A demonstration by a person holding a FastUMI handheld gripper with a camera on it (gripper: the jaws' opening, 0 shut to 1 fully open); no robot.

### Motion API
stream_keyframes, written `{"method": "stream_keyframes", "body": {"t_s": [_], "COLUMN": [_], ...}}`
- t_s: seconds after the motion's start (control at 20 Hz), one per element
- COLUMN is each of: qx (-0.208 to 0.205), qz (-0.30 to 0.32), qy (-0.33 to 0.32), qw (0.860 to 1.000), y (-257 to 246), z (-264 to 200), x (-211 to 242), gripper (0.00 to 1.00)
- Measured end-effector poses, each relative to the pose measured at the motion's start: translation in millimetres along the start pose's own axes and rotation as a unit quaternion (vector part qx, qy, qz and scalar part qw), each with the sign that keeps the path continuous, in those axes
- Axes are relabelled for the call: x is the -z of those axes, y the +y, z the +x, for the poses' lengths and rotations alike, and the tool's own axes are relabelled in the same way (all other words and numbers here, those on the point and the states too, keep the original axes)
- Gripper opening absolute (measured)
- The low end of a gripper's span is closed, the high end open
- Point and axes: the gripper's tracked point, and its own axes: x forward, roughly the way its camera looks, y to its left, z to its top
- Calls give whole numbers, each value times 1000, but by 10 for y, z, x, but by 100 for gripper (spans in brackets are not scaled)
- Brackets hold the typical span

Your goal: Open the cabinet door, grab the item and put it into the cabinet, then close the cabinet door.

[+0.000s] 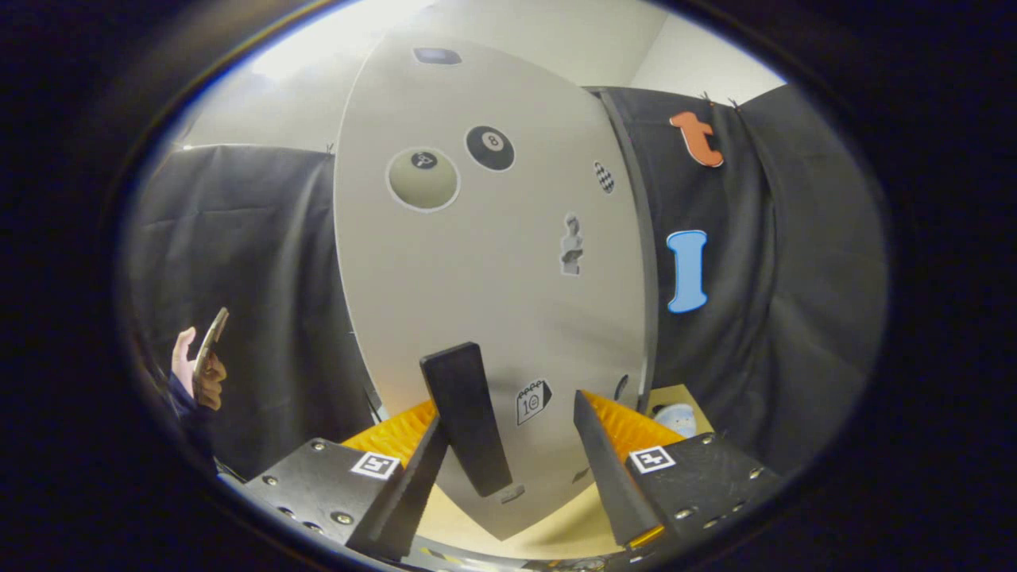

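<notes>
The gripper (pixel 508 469) is sitting low and close in front of the cabinet door (pixel 477 262), its fingers spread apart with nothing between them but the door's lower face. The black handle (pixel 465 417) is standing out from that face just ahead of the left finger (pixel 409 492), nearer to it than to the right finger (pixel 608 469). That offset suggests the gripper is lining up to take the handle or hook it sideways, so the wide gap is likely being kept to let the handle pass in; whether the left finger is touching it cannot be told.

The door is looking shut or nearly so, flat toward the camera and covered with stickers (pixel 490 148), so the opening step appears to be the one in hand. The item to be stored cannot be picked out with confidence; a small pale object (pixel 678 419) is lying on the tabletop (pixel 556 532) far right of the door, partly hidden behind the right finger, and it may be that item.

At the far left a person's hand (pixel 199 369) is holding up a flat device, well apart from the work.
</notes>
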Motion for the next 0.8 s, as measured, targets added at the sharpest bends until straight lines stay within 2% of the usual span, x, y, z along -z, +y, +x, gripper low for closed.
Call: {"method": "stream_keyframes", "body": {"t_s": [0.3, 0.8], "qx": [-25, -32], "qz": [-3, -17], "qy": [5, -4], "qw": [1000, 999], "y": [197, 494], "z": [227, 588], "x": [31, 0], "gripper": [97, 98]}}
